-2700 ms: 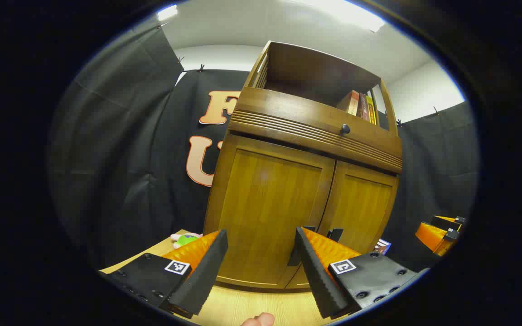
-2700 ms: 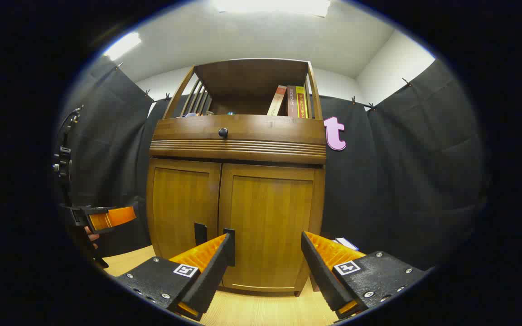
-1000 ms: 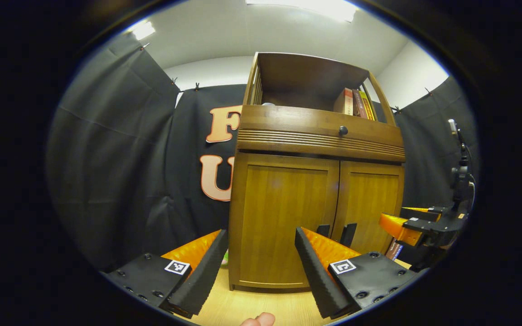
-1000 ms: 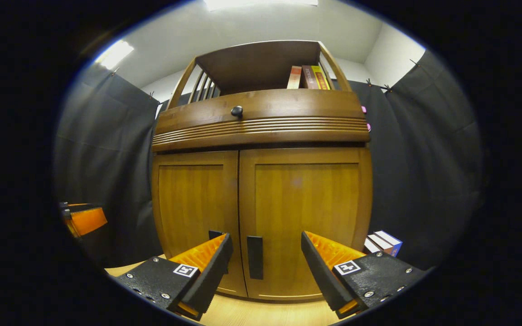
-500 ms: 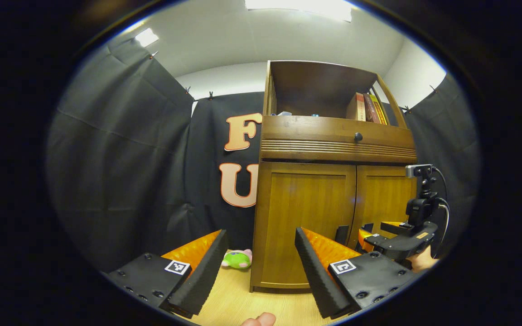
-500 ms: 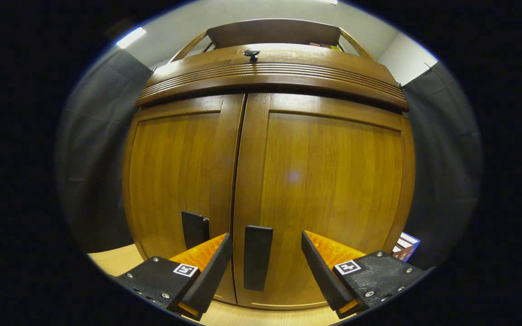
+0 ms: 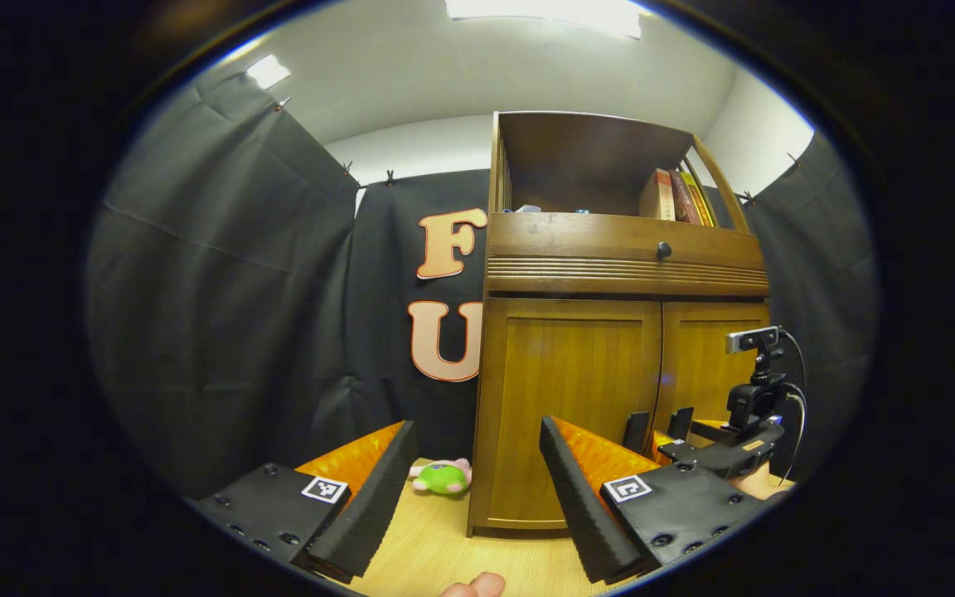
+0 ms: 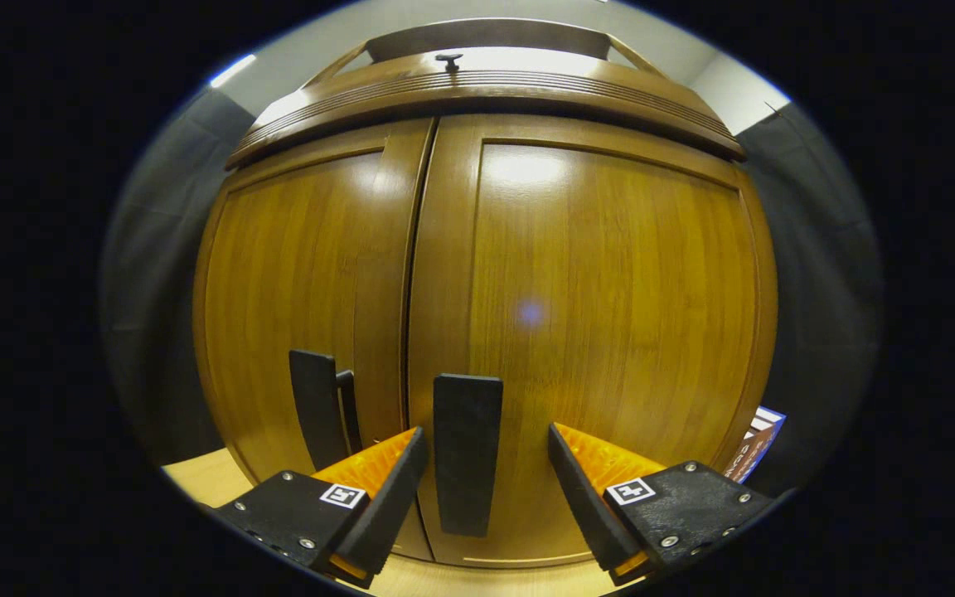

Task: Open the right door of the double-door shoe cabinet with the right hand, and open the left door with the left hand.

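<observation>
The wooden shoe cabinet (image 7: 610,348) stands with both doors closed. In the right gripper view the right door (image 8: 602,315) is very close, and its dark upright handle (image 8: 467,452) stands between the fingers of my open right gripper (image 8: 482,464), neither finger touching it. The left door (image 8: 287,307) carries its own dark handle (image 8: 316,406). In the left gripper view my open left gripper (image 7: 477,473) hangs well back from the cabinet, left of the left door (image 7: 569,406). The right gripper (image 7: 726,452), with a hand behind it, is at the door handles (image 7: 658,427).
A green and pink plush toy (image 7: 442,478) lies on the wooden floor (image 7: 436,551) left of the cabinet. Books (image 7: 676,195) stand on the open top shelf above a drawer knob (image 7: 664,248). More books (image 8: 758,448) lie at the cabinet's right foot. A fingertip (image 7: 472,585) shows at the bottom.
My right gripper has closed in on the cabinet until the right door's handle stands between its open fingers. My left gripper has drawn back and swung left, revealing the plush toy.
</observation>
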Tool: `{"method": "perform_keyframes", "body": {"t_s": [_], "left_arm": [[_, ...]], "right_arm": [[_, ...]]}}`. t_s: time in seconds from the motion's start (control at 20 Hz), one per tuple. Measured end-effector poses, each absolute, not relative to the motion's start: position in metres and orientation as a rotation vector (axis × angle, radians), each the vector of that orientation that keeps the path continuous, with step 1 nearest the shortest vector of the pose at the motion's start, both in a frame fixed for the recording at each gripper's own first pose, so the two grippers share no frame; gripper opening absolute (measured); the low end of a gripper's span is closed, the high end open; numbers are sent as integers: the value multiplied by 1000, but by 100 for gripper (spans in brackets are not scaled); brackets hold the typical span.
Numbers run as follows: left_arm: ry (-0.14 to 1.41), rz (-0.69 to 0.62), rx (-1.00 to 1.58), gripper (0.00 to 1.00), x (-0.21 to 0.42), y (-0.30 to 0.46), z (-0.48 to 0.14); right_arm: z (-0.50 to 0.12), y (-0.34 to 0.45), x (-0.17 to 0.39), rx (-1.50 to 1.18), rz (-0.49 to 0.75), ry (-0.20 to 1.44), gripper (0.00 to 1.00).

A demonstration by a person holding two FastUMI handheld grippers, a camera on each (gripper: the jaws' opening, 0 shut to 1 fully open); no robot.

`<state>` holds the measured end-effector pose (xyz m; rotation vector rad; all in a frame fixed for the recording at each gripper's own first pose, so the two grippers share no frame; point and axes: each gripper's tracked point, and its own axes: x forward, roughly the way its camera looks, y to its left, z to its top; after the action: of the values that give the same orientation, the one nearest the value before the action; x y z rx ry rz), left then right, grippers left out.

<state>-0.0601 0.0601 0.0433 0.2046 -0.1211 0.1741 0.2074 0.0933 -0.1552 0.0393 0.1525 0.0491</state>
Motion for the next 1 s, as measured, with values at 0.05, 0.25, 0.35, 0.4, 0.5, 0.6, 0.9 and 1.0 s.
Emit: {"method": "perform_keyframes", "body": {"t_s": [0.05, 0.25, 0.35, 0.4, 0.5, 0.6, 0.9, 1.0], "left_arm": [[-119, 171, 200, 96, -59, 59, 43], [-116, 162, 204, 99, -54, 59, 42], [-115, 154, 203, 98, -50, 56, 42], [-114, 148, 203, 97, -49, 53, 41], [-111, 135, 202, 96, -49, 50, 40], [-111, 129, 200, 95, -50, 47, 40], [-108, 123, 183, 96, -55, 41, 38], [-104, 121, 176, 97, -57, 38, 36]], "right_arm": [[-156, 94, 207, 45, 50, 151, 98], [-161, 97, 205, 32, 65, 170, 76], [-164, 101, 204, 49, 77, 181, 68], [-166, 103, 204, 52, 85, 187, 62], [-169, 109, 203, 65, 111, 200, 60], [-168, 110, 203, 85, 116, 205, 47], [-171, 114, 195, 142, 154, 216, 33], [-171, 113, 185, 155, 165, 203, 33]]}}
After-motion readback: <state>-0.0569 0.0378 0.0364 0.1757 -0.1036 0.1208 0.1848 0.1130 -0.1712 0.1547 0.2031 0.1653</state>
